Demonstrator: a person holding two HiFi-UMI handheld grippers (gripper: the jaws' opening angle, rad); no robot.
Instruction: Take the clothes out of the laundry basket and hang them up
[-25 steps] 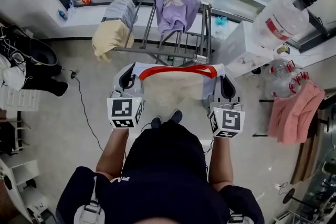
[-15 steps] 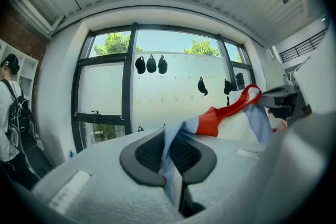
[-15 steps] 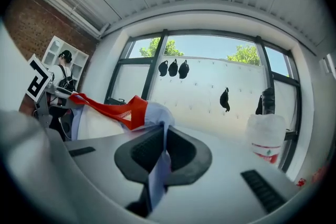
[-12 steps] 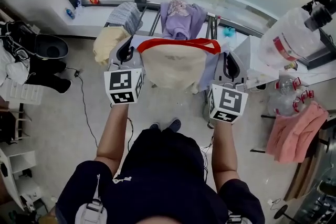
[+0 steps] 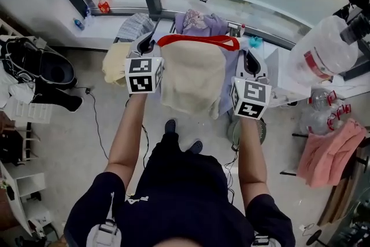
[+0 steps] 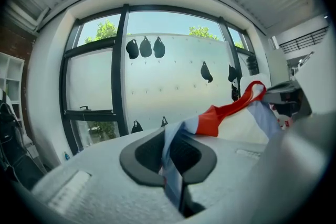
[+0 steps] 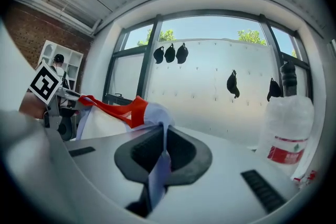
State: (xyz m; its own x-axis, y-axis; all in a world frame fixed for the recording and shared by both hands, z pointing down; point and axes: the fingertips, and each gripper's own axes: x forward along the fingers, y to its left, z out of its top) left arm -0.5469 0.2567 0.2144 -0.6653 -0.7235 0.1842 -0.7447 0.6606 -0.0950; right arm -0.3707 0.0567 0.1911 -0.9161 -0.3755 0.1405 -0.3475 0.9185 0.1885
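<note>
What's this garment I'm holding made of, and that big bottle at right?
Garment: soft matte cloth, probably a knit; it hangs limp and folds, with red trim along the top. Bottle: clear, slightly glossy plastic, seemingly; translucent walls with a red label.

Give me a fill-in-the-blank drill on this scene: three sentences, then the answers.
1. The left gripper and the right gripper are both ____ on the shirt.
2. The band along the shirt's top edge is ____.
3. The cloth at the head view's right edge is ____.

Missing words: shut; red; pink
</note>
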